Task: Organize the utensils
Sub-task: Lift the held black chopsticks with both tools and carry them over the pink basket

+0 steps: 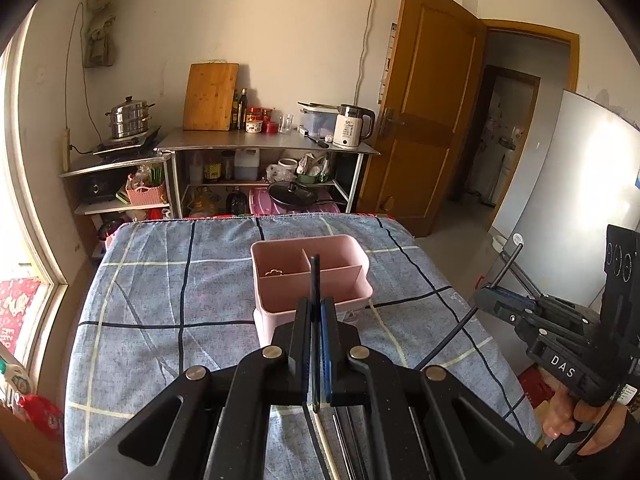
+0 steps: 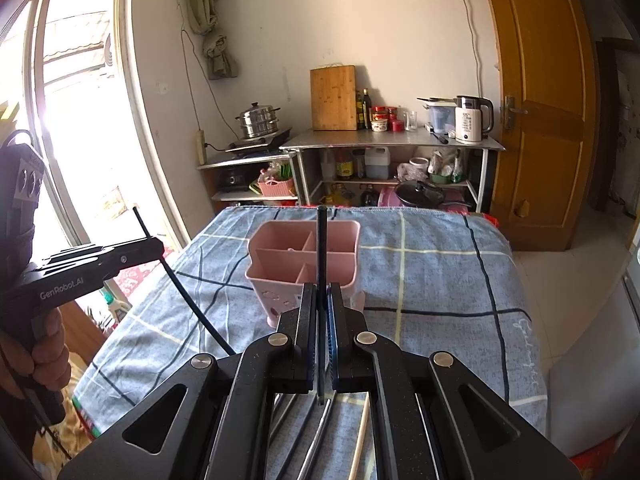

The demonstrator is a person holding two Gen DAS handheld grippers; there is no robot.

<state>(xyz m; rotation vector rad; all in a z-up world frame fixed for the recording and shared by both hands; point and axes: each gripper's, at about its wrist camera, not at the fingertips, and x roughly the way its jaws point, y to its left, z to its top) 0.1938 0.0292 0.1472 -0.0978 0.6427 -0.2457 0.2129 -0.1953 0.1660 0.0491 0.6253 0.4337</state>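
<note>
A pink utensil holder with divided compartments stands on the blue plaid tablecloth; it also shows in the right wrist view. My left gripper is shut on a black chopstick, held above the holder's near side. My right gripper is shut on another black chopstick, just in front of the holder. Each gripper shows in the other's view, the right and the left. Several loose utensils lie on the cloth beneath the right gripper.
A metal shelf unit with a kettle, cutting board and bottles stands behind the table. A steamer pot sits at the left. A wooden door is open at the right. A window is at the left.
</note>
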